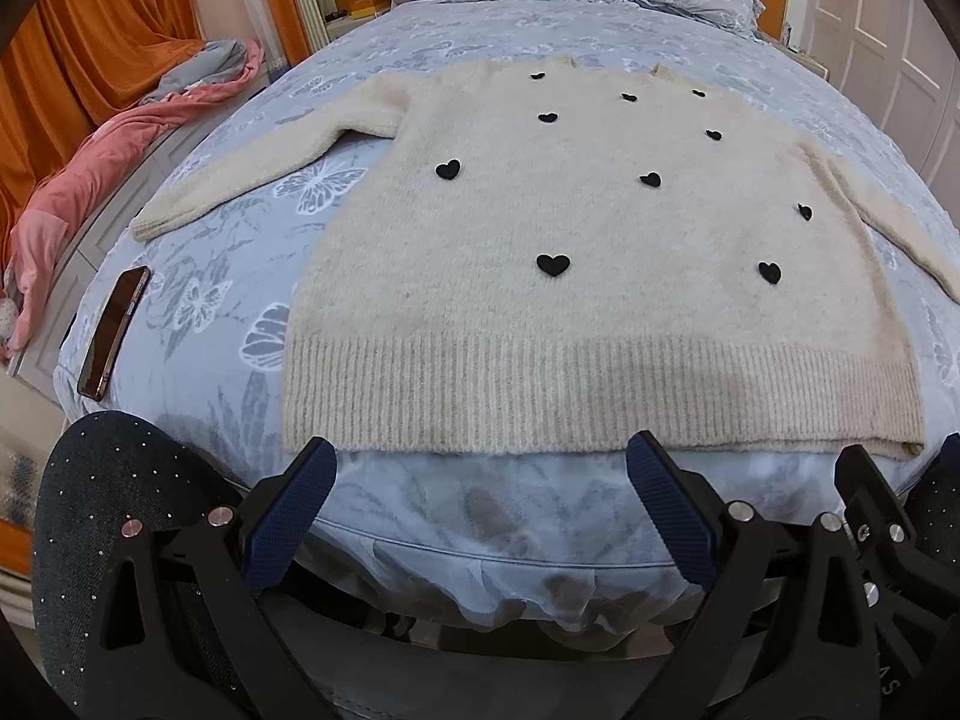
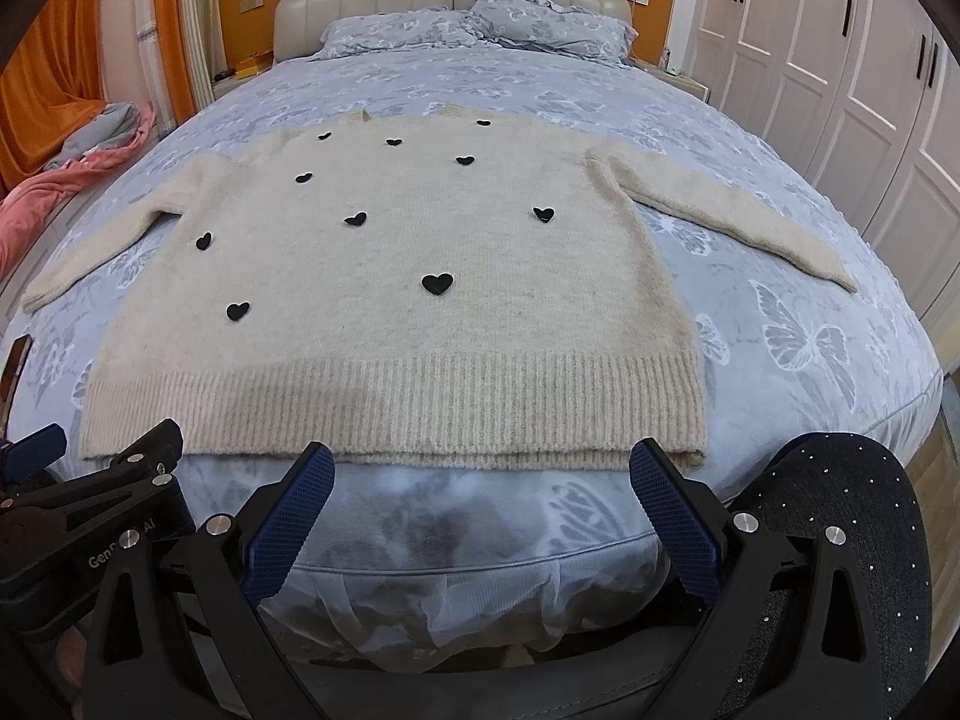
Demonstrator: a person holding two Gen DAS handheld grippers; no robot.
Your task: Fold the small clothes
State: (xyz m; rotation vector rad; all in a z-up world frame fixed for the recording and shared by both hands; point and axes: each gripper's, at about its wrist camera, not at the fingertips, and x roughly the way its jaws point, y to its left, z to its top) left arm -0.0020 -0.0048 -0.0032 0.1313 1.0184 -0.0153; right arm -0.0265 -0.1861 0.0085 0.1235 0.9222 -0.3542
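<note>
A cream knit sweater [image 1: 540, 228] with black hearts lies flat, front up, on the bed, both sleeves spread out to the sides; it also shows in the right wrist view [image 2: 390, 312]. Its ribbed hem [image 1: 600, 396] faces me near the bed's foot edge. My left gripper [image 1: 480, 468] is open and empty, just short of the hem's left half. My right gripper [image 2: 483, 471] is open and empty, just short of the hem's right half [image 2: 480, 414]. Neither touches the sweater.
The bed [image 2: 780, 330] has a blue butterfly cover and pillows [image 2: 480, 30] at the head. A phone [image 1: 114, 333] lies at the bed's left edge. Pink and grey bedding [image 1: 90, 162] is heaped left. White wardrobes [image 2: 840, 90] stand on the right.
</note>
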